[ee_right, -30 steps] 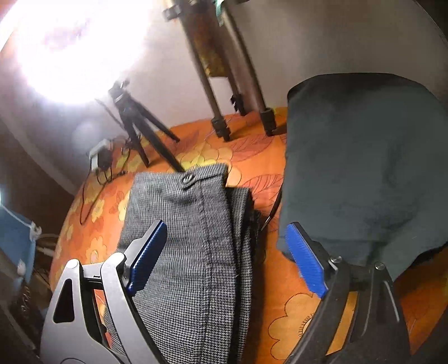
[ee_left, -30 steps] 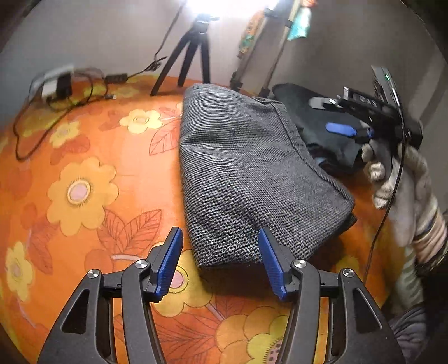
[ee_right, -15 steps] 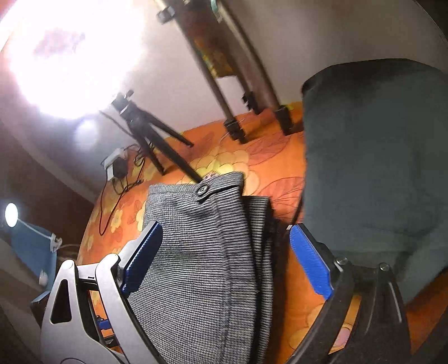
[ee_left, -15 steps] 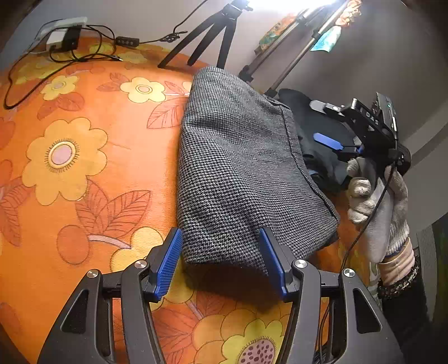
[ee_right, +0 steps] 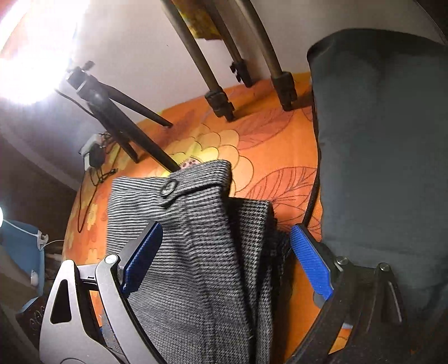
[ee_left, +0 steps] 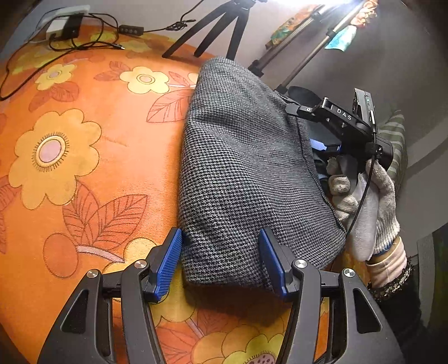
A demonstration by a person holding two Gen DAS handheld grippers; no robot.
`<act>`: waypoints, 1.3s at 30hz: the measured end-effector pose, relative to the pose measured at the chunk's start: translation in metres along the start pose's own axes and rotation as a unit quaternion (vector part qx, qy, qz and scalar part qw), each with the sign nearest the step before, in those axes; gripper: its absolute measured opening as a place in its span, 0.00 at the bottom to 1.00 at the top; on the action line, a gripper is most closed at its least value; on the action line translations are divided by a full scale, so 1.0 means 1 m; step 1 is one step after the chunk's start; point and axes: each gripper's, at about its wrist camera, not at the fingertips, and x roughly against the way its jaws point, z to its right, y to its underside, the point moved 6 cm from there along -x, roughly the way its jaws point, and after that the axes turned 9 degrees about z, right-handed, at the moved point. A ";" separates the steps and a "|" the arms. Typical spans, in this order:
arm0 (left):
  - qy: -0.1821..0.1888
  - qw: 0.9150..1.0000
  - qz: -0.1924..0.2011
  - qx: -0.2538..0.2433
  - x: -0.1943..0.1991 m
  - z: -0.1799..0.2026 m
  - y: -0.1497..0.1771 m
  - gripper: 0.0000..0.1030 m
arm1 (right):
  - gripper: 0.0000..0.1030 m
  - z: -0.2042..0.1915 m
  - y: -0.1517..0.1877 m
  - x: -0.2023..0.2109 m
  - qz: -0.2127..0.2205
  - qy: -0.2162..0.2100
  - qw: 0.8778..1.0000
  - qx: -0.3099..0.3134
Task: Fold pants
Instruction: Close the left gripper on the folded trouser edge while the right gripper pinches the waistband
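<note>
The grey houndstooth pants [ee_left: 246,173] lie folded into a thick stack on the orange flowered cloth [ee_left: 84,173]. My left gripper [ee_left: 221,263] is open, its blue pads on either side of the stack's near folded end. My right gripper [ee_right: 226,260] is open around the stack's waistband side, where a button [ee_right: 168,188] shows on the top layer of the pants [ee_right: 201,252]. In the left wrist view the right gripper [ee_left: 324,145], held by a gloved hand [ee_left: 366,201], sits at the stack's right edge.
A dark folded garment [ee_right: 386,156] lies right of the pants. A black tripod [ee_left: 221,25] and light-stand legs [ee_right: 221,103] stand at the far edge. A charger and cables [ee_left: 67,30] lie at the far left. A bright lamp glares above.
Both grippers have moved in closer to the pants. The left now straddles the near end, and the right has slid over the waistband side. Both stayed open.
</note>
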 end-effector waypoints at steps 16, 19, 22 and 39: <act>-0.002 1.000 0.002 -0.002 -0.005 0.000 0.001 0.54 | 0.97 -0.007 0.009 -0.023 -0.027 -0.001 0.999 0.040; -0.001 1.000 0.002 0.000 -0.004 -0.001 0.001 0.54 | 0.96 -0.010 0.009 -0.023 -0.029 -0.008 0.999 0.040; -0.001 1.000 0.003 -0.002 -0.005 -0.001 0.001 0.54 | 0.91 -0.008 0.008 -0.021 -0.027 -0.018 0.999 0.035; -0.004 1.000 0.010 -0.022 -0.010 0.006 0.002 0.48 | 0.51 -0.010 0.010 -0.018 -0.029 -0.077 0.997 -0.005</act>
